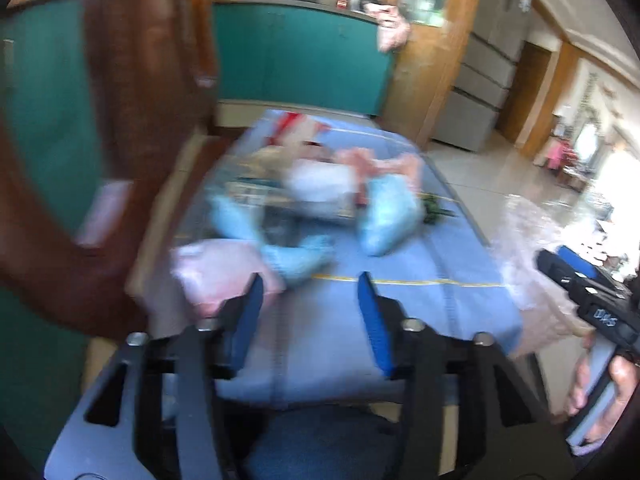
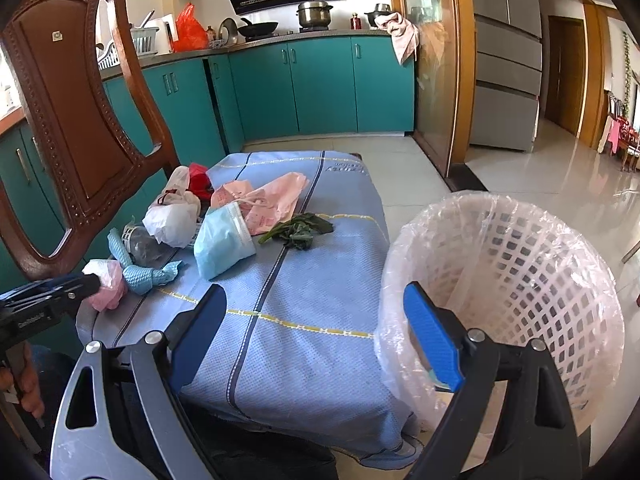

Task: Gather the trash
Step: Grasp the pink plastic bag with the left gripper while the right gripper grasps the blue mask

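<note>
Here, on the left gripper (image 1: 310, 280): jaws parted about halfway, nothing between them, only bare blue tablecloth (image 1: 400, 312) in the gap. Just beside the tip of its left finger, at ten o'clock: a crumpled pink bag (image 1: 216, 272); touching or not, cannot tell through the blur. Further off at twelve o'clock: a knotted blue cloth (image 1: 298, 258) and the smeared rest of the trash heap.

Seen from the right wrist, sharper: the left gripper reaches in from nine o'clock, its tip up against the crumpled pink bag (image 2: 106, 288). Beside that bag, toward three o'clock: the knotted blue cloth (image 2: 148, 274). Behind the cloth: a clear plastic bottle (image 2: 142, 242), a white bag (image 2: 172, 220), a pale blue packet (image 2: 222, 244) and a flat pink bag (image 2: 268, 196). At the heap's three o'clock edge: some wilted green leaves (image 2: 298, 230).

On the right gripper (image 2: 315, 289): jaws spread wide, gripping nothing, poised above the near part of the tablecloth (image 2: 304, 344). All the trash lies well apart from it, from ten to twelve o'clock. At three o'clock, just behind its right finger: a lined white lattice basket (image 2: 520, 264), standing off the table's edge. At ten o'clock, by the heap: a carved wooden chair (image 2: 68, 80).
</note>
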Tool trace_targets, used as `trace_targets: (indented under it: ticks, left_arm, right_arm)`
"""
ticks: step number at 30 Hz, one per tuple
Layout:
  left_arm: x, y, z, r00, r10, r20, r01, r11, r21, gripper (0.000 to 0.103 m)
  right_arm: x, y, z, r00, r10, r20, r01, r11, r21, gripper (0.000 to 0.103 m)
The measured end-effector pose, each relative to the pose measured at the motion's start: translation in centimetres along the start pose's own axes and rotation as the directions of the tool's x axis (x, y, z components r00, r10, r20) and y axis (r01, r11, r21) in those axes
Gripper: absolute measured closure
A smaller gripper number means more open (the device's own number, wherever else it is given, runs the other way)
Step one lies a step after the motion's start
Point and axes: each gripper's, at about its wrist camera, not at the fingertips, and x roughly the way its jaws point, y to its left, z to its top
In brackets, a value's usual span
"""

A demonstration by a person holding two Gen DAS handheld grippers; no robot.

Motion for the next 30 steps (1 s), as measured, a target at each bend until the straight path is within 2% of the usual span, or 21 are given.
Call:
trace_targets:
  ticks: [3, 8, 14, 17, 21, 25, 26, 27, 28, 30]
  left_arm:
    - [-0.2, 0.9, 0.0, 0.998, 0.057, 0.001, -0.057, 0.998, 0.008, 0.053]
    - [1.8, 1.4, 0.0, 0.99, 0.121, -0.07, -0.119, 0.992, 0.034, 0.052]
    - [4.2, 1.4, -0.3, 0.973, 0.181, -0.145, -0.175, 0.983, 0.053, 0.043]
    - [4.9, 1.2, -0.2, 0.967, 0.192, -0.165, -0.184, 0.981, 0.064, 0.039]
    - [5.1, 1.2, -0.5, 0.966, 0.195, -0.171, -0.183, 0.98, 0.081, 0.039]
    - [5.4, 1.6, -0.6, 0.968, 0.172, -0.183, -0.164, 0.985, 0.059, 0.04]
    - [5.4, 1.7, -0.6, 0.968, 0.169, -0.185, -0.161, 0.985, 0.059, 0.045]
    - [5.6, 1.7, -0.7, 0.968, 0.168, -0.188, -0.16, 0.986, 0.057, 0.05]
    - [5.6, 2.1, -0.8, 0.968, 0.157, -0.195, -0.15, 0.988, 0.048, 0.056]
    - [5.5, 2.2, -0.9, 0.972, 0.135, -0.192, -0.13, 0.991, 0.039, 0.063]
  right_arm:
    - [0.5, 0.4, -0.2, 1.0, 0.021, -0.013, -0.021, 1.0, 0.005, 0.015]
    - [1.1, 1.3, -0.5, 0.998, 0.052, -0.026, -0.052, 0.999, -0.006, 0.015]
    - [3.0, 3.3, 0.6, 0.989, 0.142, -0.051, -0.143, 0.989, -0.027, 0.015]
    - [6.3, 4.3, 1.9, 0.985, 0.157, -0.075, -0.159, 0.987, -0.022, 0.015]
    - [11.2, 6.0, 3.3, 0.981, 0.146, -0.127, -0.149, 0.989, -0.016, 0.015]
    - [15.0, 8.1, 3.7, 0.975, 0.129, -0.179, -0.139, 0.989, -0.048, 0.015]
    - [15.7, 8.3, 3.6, 0.973, 0.129, -0.192, -0.141, 0.989, -0.049, 0.019]
    - [16.1, 8.6, 3.4, 0.969, 0.137, -0.204, -0.15, 0.988, -0.046, 0.034]
    - [16.3, 8.7, 3.2, 0.964, 0.15, -0.221, -0.164, 0.986, -0.044, 0.041]
    - [16.0, 8.8, 2.9, 0.959, 0.17, -0.225, -0.186, 0.981, -0.05, 0.052]
